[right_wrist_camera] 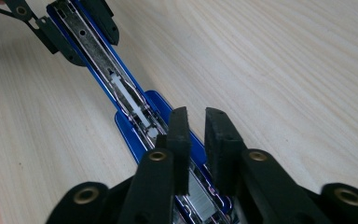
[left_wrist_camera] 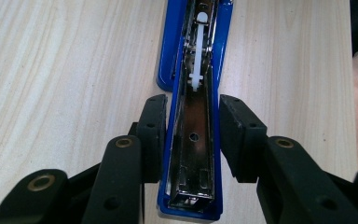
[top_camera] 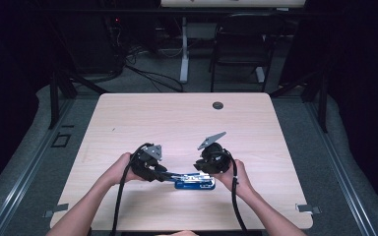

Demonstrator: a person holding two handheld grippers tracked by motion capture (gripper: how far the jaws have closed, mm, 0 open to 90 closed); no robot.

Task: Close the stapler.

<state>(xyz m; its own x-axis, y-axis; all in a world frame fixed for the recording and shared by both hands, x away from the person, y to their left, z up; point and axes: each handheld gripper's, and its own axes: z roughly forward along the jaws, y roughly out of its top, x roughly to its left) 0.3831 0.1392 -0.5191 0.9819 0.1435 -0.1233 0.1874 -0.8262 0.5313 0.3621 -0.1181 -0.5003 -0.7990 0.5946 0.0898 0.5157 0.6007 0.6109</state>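
A blue stapler (top_camera: pixel 194 183) lies swung open on the wooden table (top_camera: pixel 177 118), near its front edge. My left gripper (top_camera: pixel 170 176) comes in from the left, shut on the stapler's open magazine arm. In the left gripper view the pads (left_wrist_camera: pixel 151 126) press both blue sides of the stapler (left_wrist_camera: pixel 193 154), whose metal channel and white pusher show. My right gripper (top_camera: pixel 203 176) hovers at the stapler's right end. In the right gripper view its jaws (right_wrist_camera: pixel 196 116) stand almost together over the stapler (right_wrist_camera: pixel 135 116), with a thin gap and nothing seen clamped. The left gripper (right_wrist_camera: pixel 74 28) holds the far end.
A round cable hole (top_camera: pixel 218 105) sits near the table's far edge. Beyond the table stand a black chair (top_camera: pixel 241 44) and a white desk leg (top_camera: pixel 183 49) among floor cables. Bare tabletop lies behind and to both sides of the hands.
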